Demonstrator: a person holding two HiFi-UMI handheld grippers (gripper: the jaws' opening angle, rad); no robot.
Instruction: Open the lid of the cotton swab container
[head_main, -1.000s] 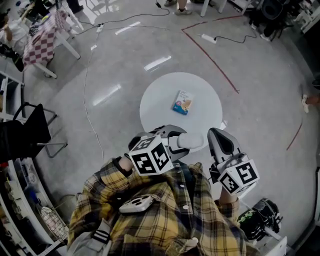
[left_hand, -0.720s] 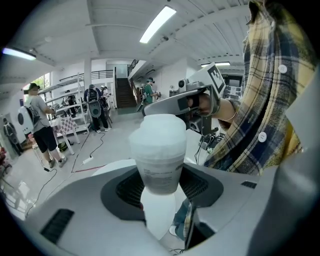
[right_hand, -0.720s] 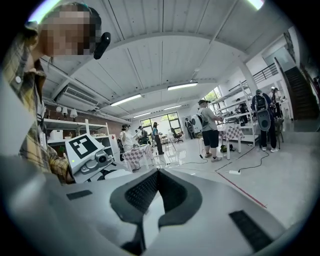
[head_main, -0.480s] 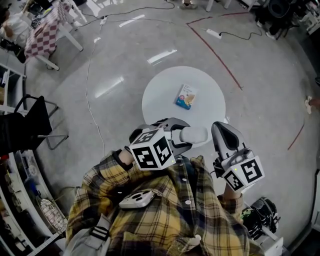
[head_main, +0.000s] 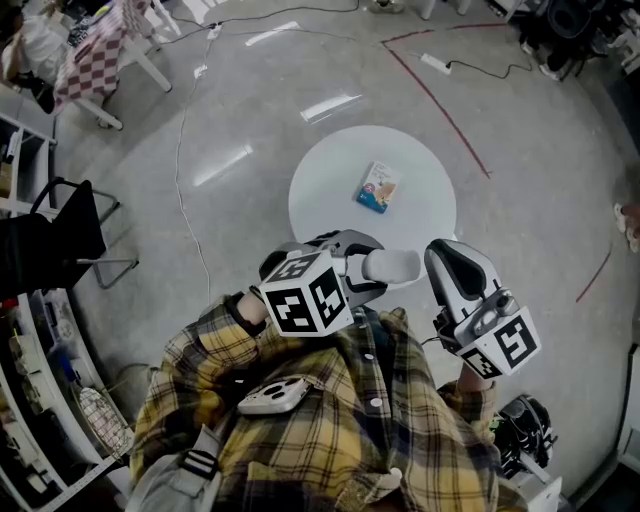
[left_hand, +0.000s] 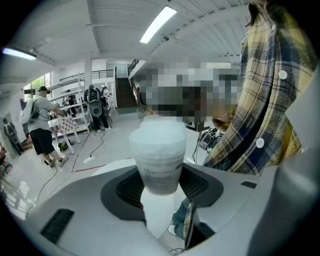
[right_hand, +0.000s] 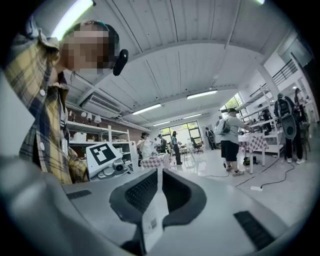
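- Left gripper (head_main: 368, 268): jaws stand fairly wide and are clamped on the cotton swab container (head_main: 392, 265). They grip its narrower end.
- Right gripper (head_main: 442, 258): jaws are together on a thin paper slip (right_hand: 154, 217) bearing a barcode. It is near the container's free end without touching it.
- Surface: a round white table (head_main: 320, 200) stands on a glossy grey floor (head_main: 240, 120). One small box (head_main: 377, 188) lies flat on it, well apart from the container.
- Room: an open workshop with a red line (head_main: 440, 100) on the floor, loose cables (head_main: 185, 150) and a power strip (head_main: 433, 63). There is also a table with a checked cloth (head_main: 95, 60), and people (left_hand: 40, 125) stand by the shelving.
- Container position: held off the table, over its near edge and in front of the person's plaid shirt (head_main: 330, 430).
- Orientation: the long axis runs out along the left jaws, roughly level, with the wider end pointing towards the right gripper.
- Contents: the wall is frosted white with a printed label band (left_hand: 160, 175), and what is inside cannot be made out. The wider far end looks closed.
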